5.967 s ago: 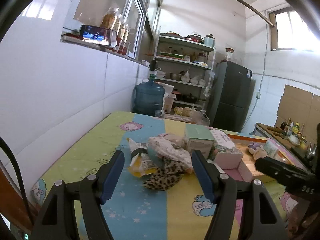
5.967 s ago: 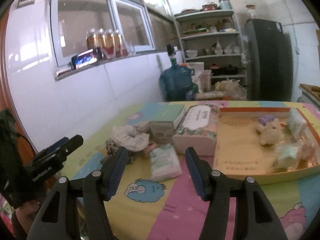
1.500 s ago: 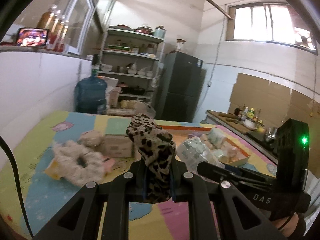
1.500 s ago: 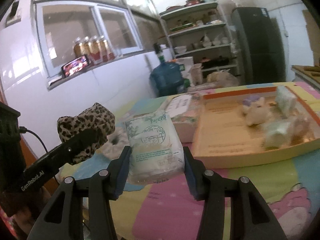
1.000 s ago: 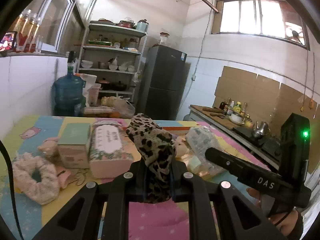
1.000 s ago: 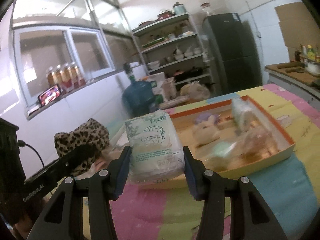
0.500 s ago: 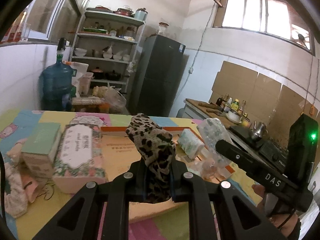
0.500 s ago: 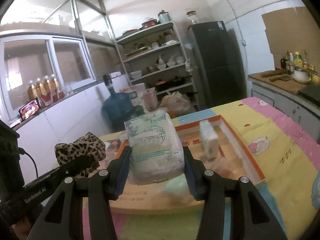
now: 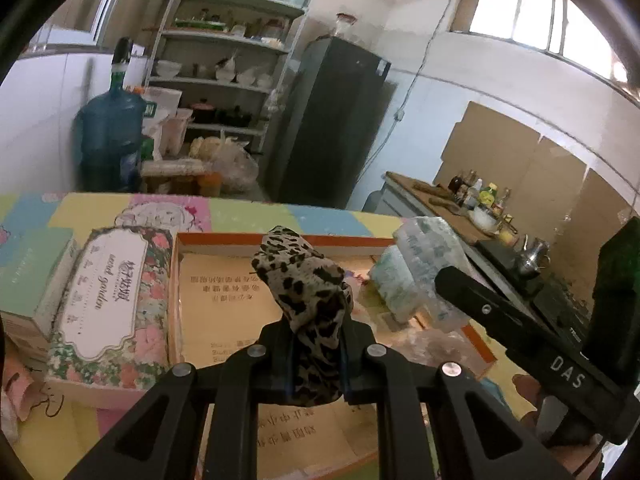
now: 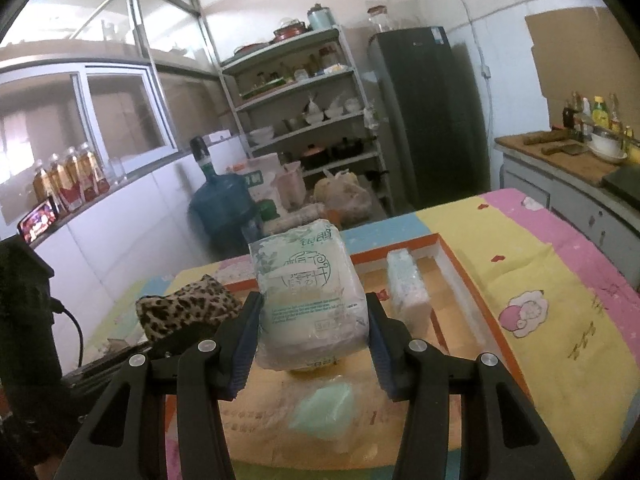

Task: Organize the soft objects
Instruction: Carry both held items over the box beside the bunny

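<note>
My left gripper (image 9: 316,354) is shut on a leopard-print cloth (image 9: 306,280), held above the near part of the orange-rimmed cardboard tray (image 9: 224,288). My right gripper (image 10: 310,336) is shut on a white tissue pack with green print (image 10: 310,292), held over the same tray (image 10: 472,292). In the left wrist view the tissue pack (image 9: 420,268) hangs at the right, above the tray's right half. In the right wrist view the leopard cloth (image 10: 188,310) shows at the left. Inside the tray lie a wrapped pale-blue tissue pack (image 10: 408,290) and a mint-green packet (image 10: 324,410).
A floral tissue box (image 9: 106,300) and a green box (image 9: 30,276) lie left of the tray on the pastel tablecloth (image 10: 560,312). Behind the table stand a blue water jug (image 9: 108,140), shelves (image 9: 224,64) and a dark fridge (image 9: 332,120). A counter with bottles (image 10: 580,148) is at the right.
Both grippers have carried their loads rightward from the pile to above the tray. The tray now fills the foreground, and the floral box has slid to the left of the left wrist view.
</note>
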### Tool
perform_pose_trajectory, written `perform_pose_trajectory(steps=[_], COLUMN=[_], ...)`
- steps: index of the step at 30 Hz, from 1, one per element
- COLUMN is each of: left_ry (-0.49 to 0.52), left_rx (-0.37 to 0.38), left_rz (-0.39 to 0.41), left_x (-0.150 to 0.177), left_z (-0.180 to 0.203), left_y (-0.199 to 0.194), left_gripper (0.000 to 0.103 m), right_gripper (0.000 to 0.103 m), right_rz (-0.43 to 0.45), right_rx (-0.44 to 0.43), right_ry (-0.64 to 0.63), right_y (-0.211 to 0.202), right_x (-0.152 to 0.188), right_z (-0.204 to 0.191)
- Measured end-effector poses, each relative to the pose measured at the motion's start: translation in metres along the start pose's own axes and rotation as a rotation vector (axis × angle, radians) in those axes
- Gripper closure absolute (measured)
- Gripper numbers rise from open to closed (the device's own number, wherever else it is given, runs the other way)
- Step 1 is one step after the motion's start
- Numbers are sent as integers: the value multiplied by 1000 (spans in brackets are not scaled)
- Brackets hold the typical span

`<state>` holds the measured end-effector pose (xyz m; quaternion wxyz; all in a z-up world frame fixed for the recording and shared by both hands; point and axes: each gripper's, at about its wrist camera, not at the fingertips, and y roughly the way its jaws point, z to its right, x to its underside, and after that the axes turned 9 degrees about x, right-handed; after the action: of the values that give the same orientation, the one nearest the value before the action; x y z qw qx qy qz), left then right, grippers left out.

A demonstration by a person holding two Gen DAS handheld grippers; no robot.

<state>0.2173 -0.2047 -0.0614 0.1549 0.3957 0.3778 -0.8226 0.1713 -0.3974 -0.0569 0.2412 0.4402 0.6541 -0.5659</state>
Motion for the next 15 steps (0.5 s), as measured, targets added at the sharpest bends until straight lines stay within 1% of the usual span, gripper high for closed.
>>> perform_pose_trajectory(steps=[3,6,11,15], left_ry=[-14,-2,-4,-6], left_rx=[-19,-60,-93,-97], left_rz=[-28,-47,-91,-117], left_x=[-2,-2,1,3], left_z=[-4,-5,-11,-14], left_y=[12,21,35,41], left_gripper=[86,86,86,86], right_gripper=[52,52,52,52], right_rz=[-19,-36,-65,-78], right_rx=[17,23,38,43], right_ry=[6,8,5,1], right_y=[11,19,31,37], right_x=[-1,-2,1,2], right_z=[4,4,4,6])
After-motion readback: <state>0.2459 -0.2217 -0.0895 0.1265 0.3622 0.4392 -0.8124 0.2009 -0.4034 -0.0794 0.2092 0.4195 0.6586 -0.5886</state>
